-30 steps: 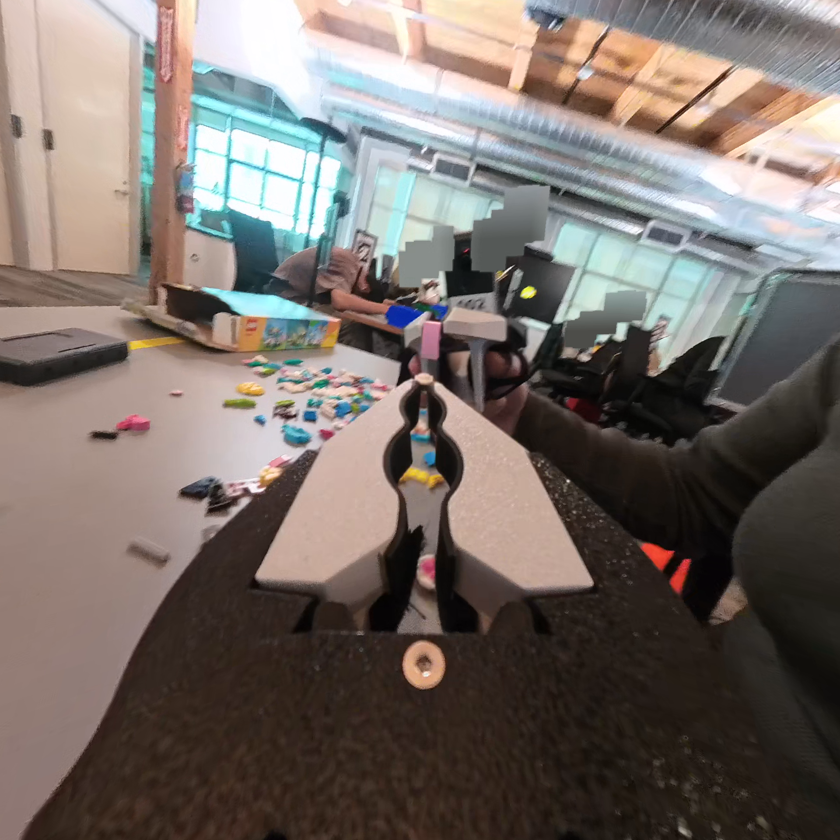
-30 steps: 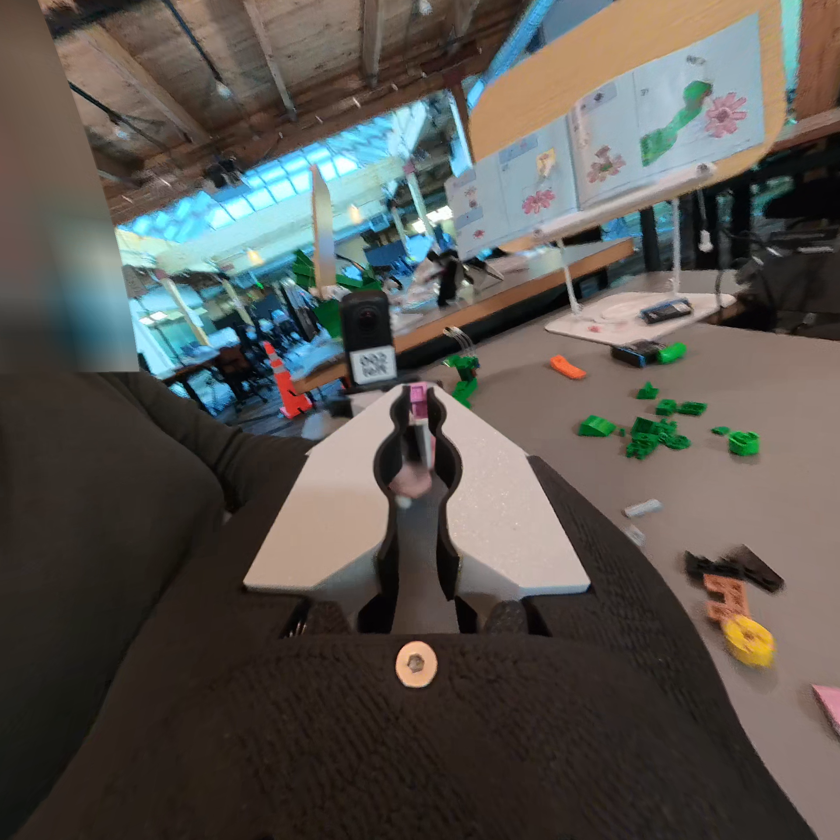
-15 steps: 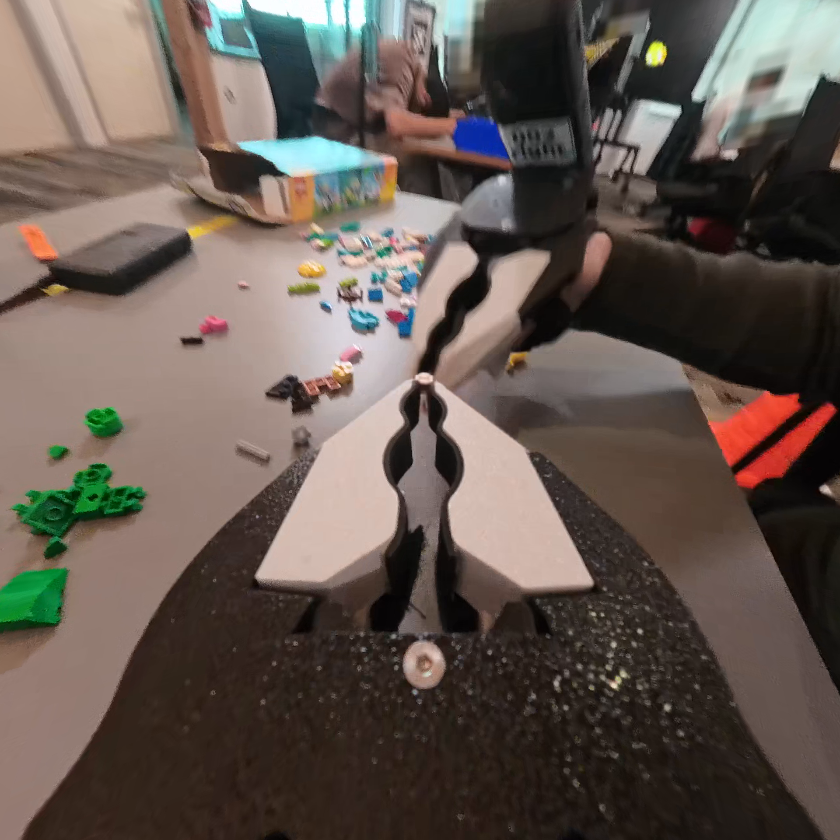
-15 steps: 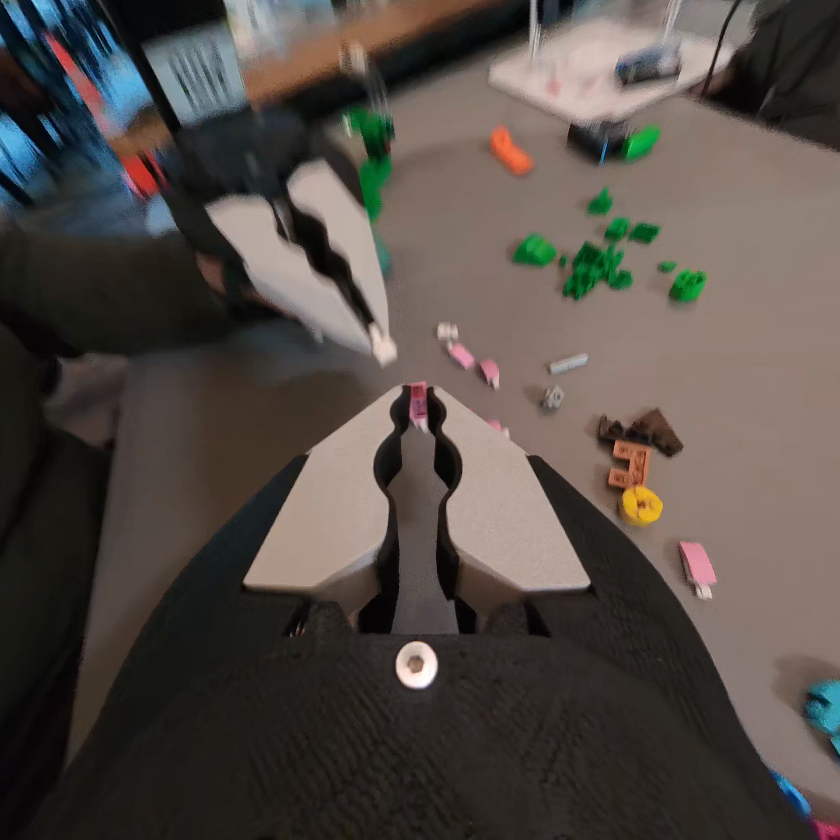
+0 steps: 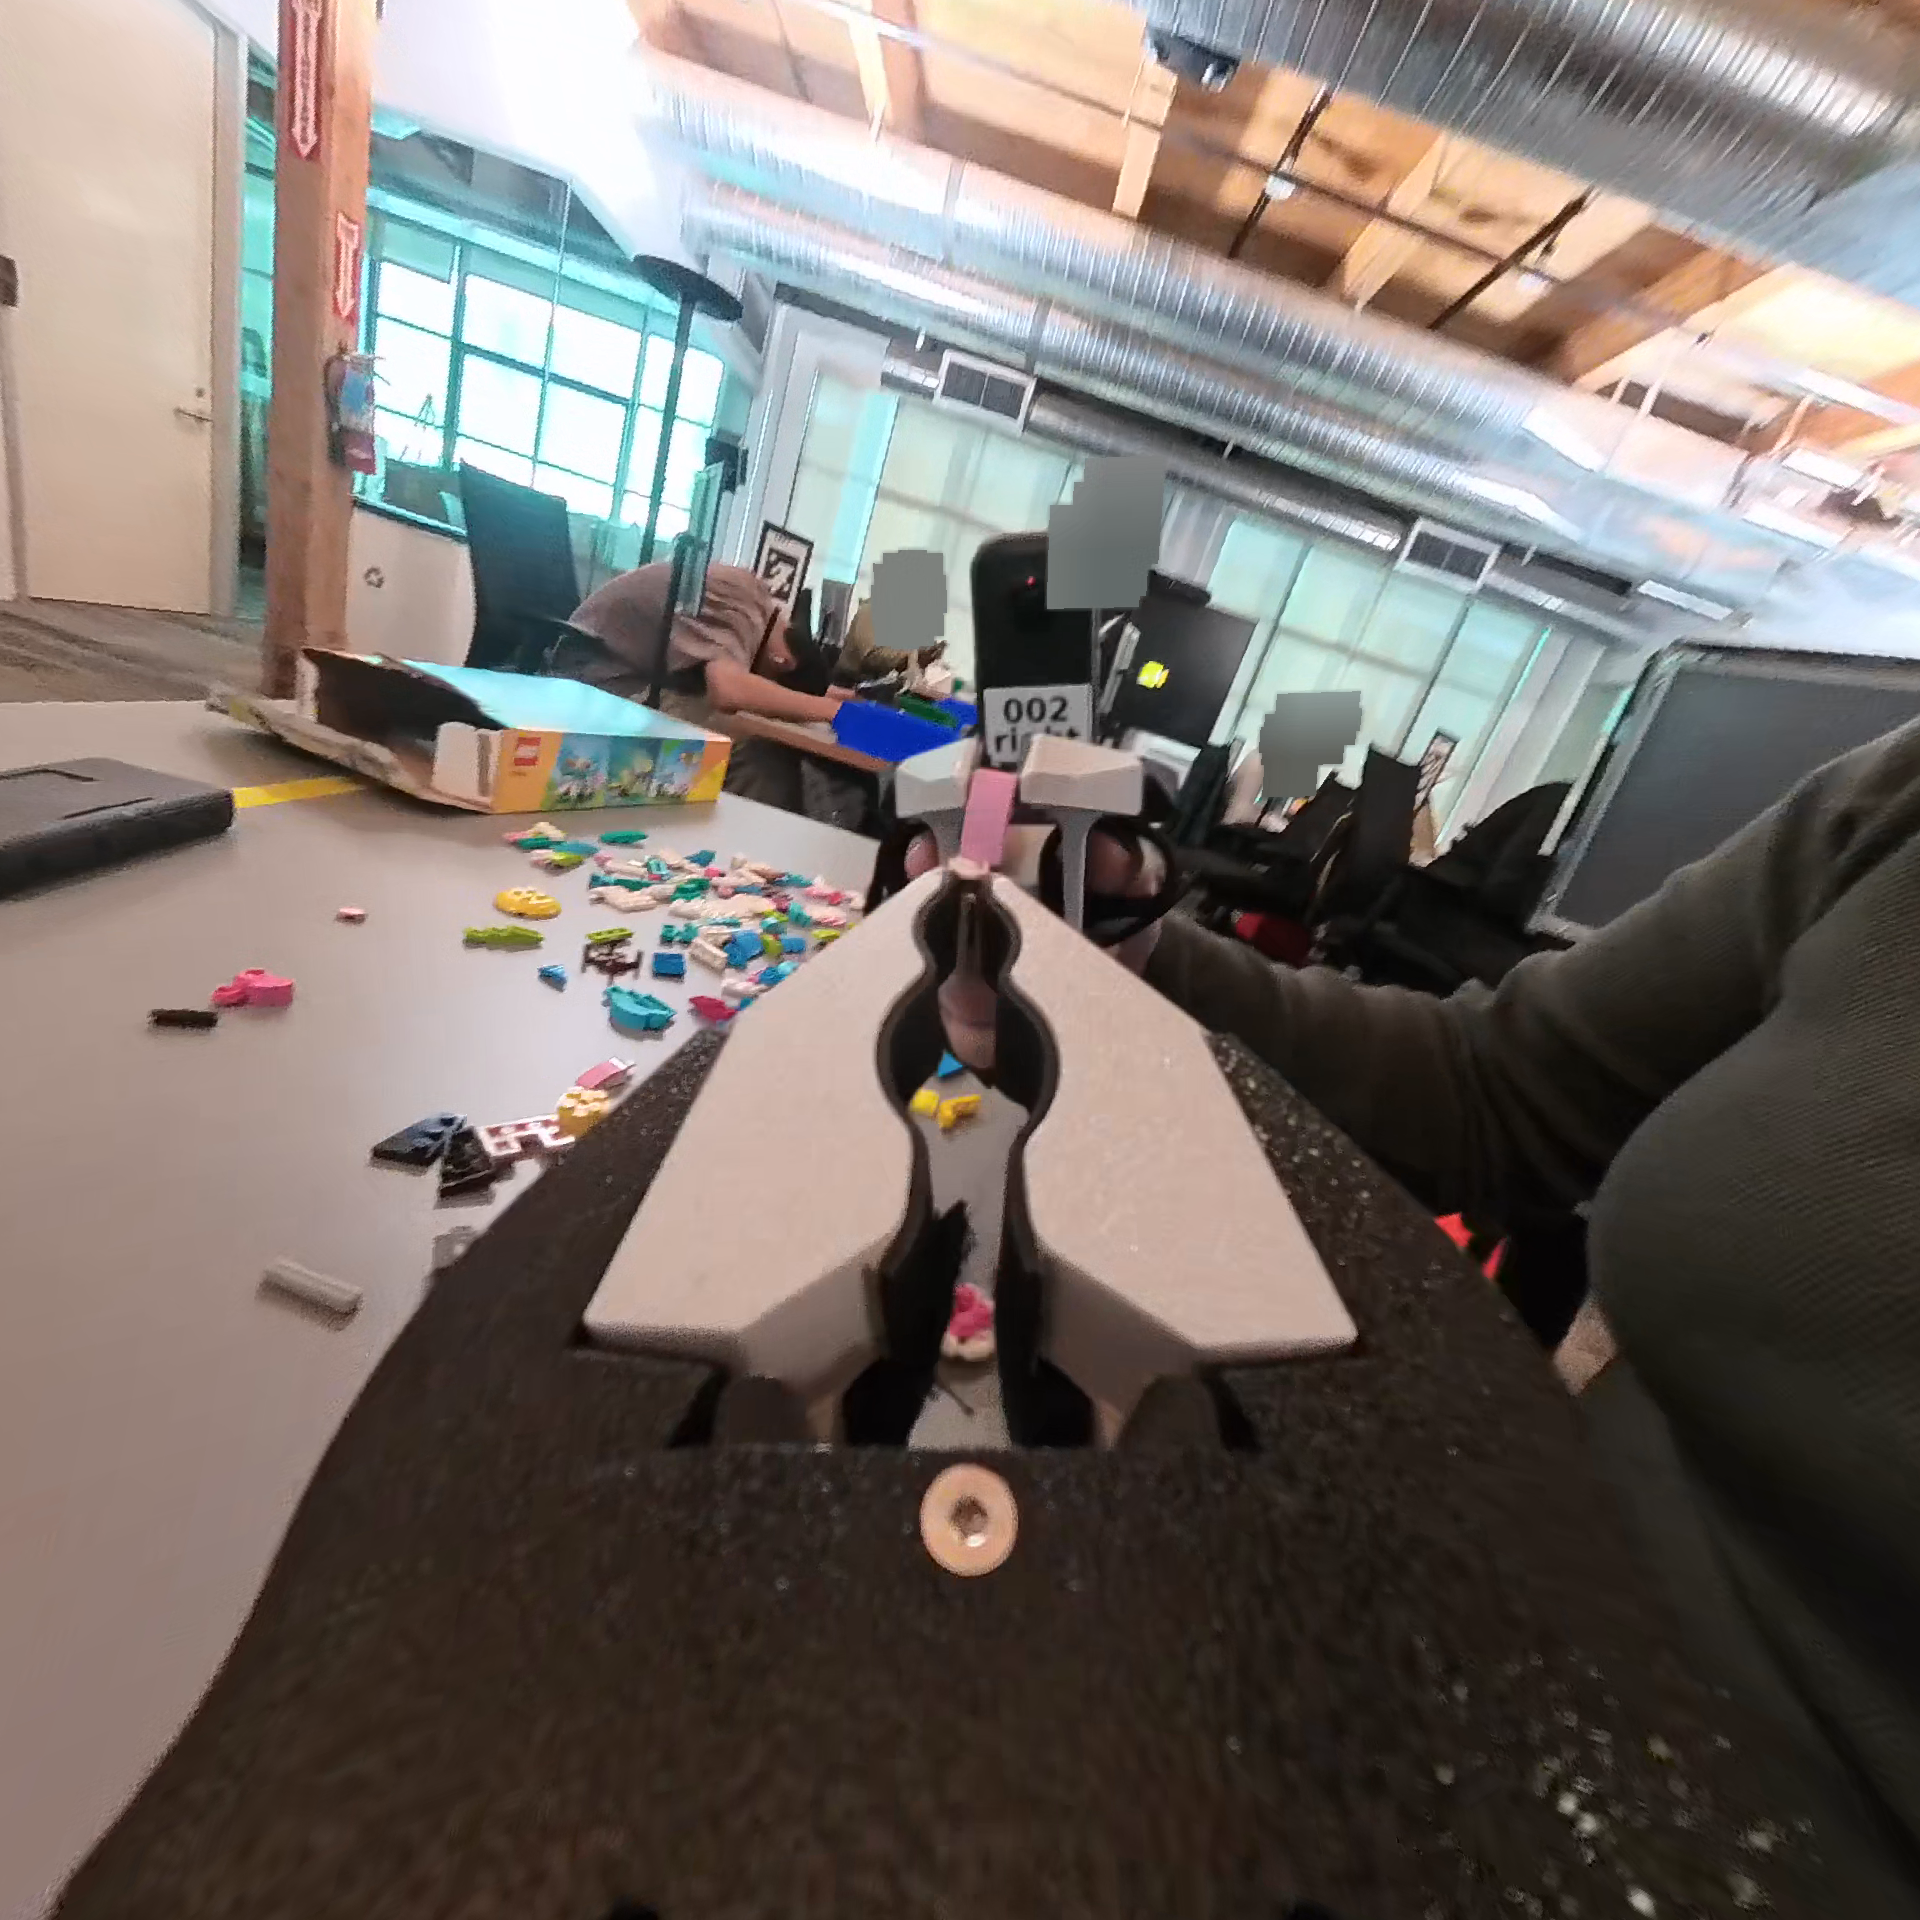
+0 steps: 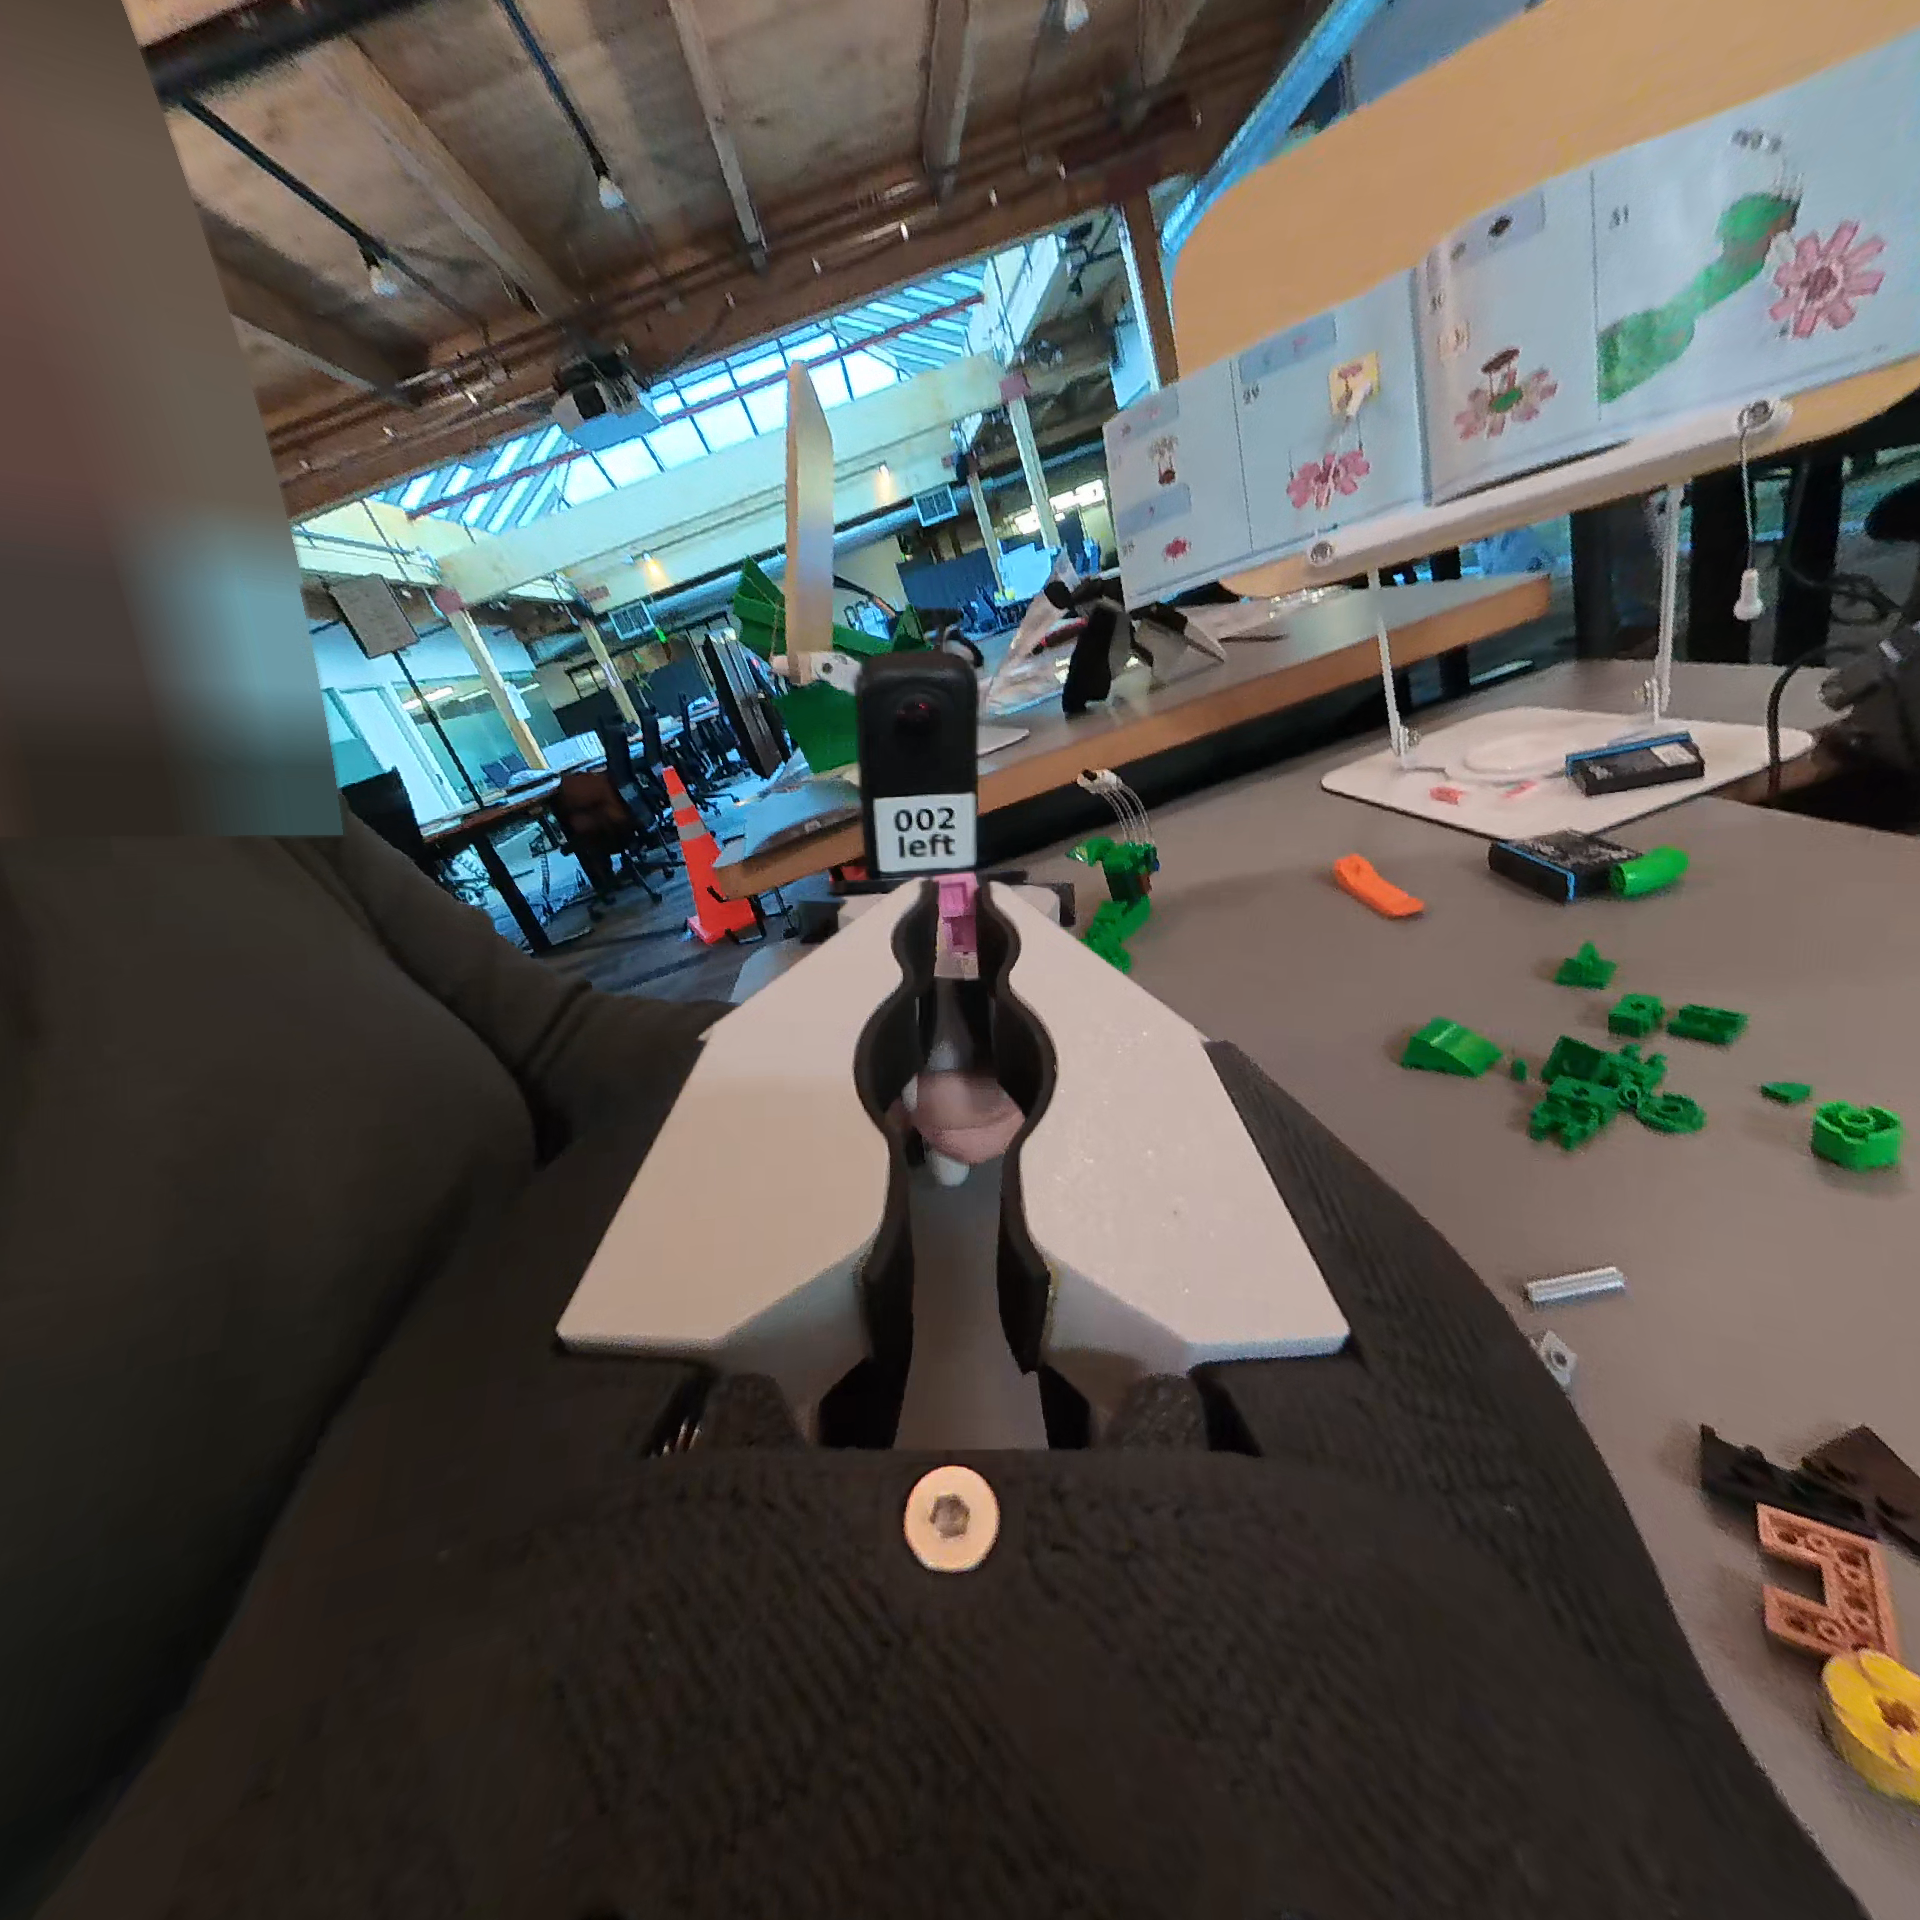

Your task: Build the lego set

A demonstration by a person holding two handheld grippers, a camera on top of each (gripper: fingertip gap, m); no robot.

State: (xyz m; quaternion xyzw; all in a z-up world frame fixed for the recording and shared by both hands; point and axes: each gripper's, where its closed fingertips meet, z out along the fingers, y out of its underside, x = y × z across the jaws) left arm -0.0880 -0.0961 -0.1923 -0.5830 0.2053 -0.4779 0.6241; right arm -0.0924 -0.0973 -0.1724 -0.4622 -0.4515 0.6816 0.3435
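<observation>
Both hand-held grippers, left (image 5: 971, 883) and right (image 6: 956, 896), clamp pink piece (image 5: 987, 814) tip-to-tip.

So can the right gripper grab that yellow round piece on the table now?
Probably not yet: the right gripper is shut on a pink piece, held up against the left gripper. The yellow round piece lies uncovered.

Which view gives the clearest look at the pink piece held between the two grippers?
The left wrist view: the pink piece stands clear against the background, clamped in the right gripper. In the right wrist view the piece is mostly sunk between that gripper's own jaws, only its tip showing.
</observation>
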